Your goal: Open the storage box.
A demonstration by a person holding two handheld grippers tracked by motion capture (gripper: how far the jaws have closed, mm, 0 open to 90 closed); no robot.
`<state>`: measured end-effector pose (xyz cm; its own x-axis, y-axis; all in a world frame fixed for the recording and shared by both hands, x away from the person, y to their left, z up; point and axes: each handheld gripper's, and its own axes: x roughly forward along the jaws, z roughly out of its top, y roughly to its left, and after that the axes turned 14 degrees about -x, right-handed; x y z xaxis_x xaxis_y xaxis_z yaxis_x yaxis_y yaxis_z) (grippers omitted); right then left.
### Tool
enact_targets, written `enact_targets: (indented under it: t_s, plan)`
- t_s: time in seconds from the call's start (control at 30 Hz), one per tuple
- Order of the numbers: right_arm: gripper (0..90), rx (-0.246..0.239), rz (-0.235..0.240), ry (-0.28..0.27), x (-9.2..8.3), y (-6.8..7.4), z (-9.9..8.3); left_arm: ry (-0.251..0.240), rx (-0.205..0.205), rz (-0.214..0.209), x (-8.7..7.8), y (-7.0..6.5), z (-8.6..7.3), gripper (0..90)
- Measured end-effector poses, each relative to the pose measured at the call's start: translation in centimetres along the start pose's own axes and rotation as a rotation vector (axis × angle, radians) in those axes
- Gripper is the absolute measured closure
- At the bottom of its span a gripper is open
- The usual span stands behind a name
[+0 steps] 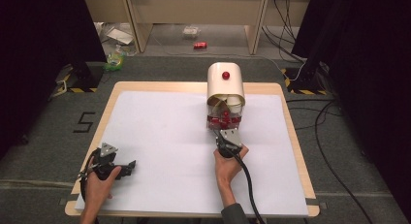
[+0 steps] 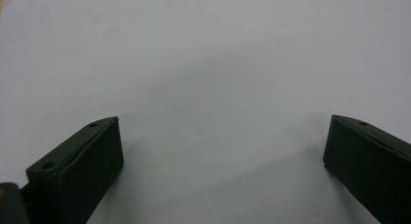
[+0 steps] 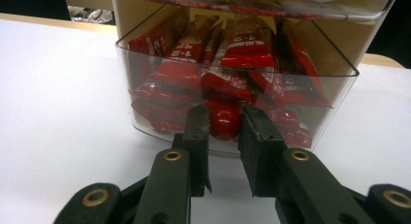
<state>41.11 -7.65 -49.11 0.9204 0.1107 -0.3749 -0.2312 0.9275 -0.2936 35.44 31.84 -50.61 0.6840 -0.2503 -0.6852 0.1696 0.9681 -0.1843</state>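
A grey carpeted floor with trailing cables lay around the pale wooden table (image 1: 121,88), whose top was covered by a white sheet (image 1: 165,136). Toward the far side of the sheet stood a cream, round-topped dispenser box (image 1: 226,83) with a red knob on its lid, and at its front a clear plastic drawer (image 3: 145,83) was packed with glossy red snack packets (image 3: 242,44). The drawer carried its own shiny red round knob (image 3: 224,118) low at the middle, and the right gripper (image 3: 224,118) had its black jaws set on either side of that knob, close against it, so they looked clamped on it. I judged the knob hard, smooth and rather slippery, the right place to take hold of, since the thin clear walls seemed likely to flex or crack if squeezed. The drawer looked light, though the packets would add a little drag, so a straight pull seemed wise. The left gripper (image 1: 127,168) rested on the sheet near the person's corner, well apart from the box, its jaws spread wide over nothing.
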Motion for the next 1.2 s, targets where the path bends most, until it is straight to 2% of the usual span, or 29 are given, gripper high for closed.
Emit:
enact_targets:
  t_s: [0.07, 0.13, 0.6, 0.67, 0.77, 0.93, 1.03, 1.2]
  plan:
    - [73.8, -0.012, -0.001, -0.004, -0.3, 0.1, -0.2, 0.000, 0.001, 0.001, 0.0, 0.0, 0.0, 0.1]
    - [73.8, -0.001, 0.010, -0.009, -0.7, 0.0, -0.4, -0.002, 0.002, 0.002, 0.0, 0.0, 0.0, 0.1]
    - [74.4, -0.008, 0.050, -0.029, -3.8, 0.1, -1.7, -0.004, 0.006, 0.006, 0.0, -0.1, 0.0, 0.1]
    - [90.0, -0.028, 0.055, -0.056, -4.6, 0.1, -2.0, -0.006, 0.007, 0.006, 0.0, -0.1, 0.0, 0.1]
    - [90.0, -0.039, 0.084, -0.053, -5.2, 0.3, -2.2, -0.007, 0.010, 0.007, 0.0, -0.1, 0.0, 0.1]
    - [78.2, 0.017, 0.080, -0.063, -5.5, -0.3, -2.6, -0.004, 0.004, 0.004, 0.0, -0.1, 0.0, 0.1]
    - [73.0, 0.023, 0.076, -0.049, -5.3, -0.6, -2.5, -0.006, 0.007, 0.006, 0.0, -0.1, 0.0, 0.1]
    - [68.6, 0.068, 0.066, -0.048, -4.5, -0.3, -2.1, -0.006, 0.007, 0.005, 0.0, -0.1, 0.0, 0.1]
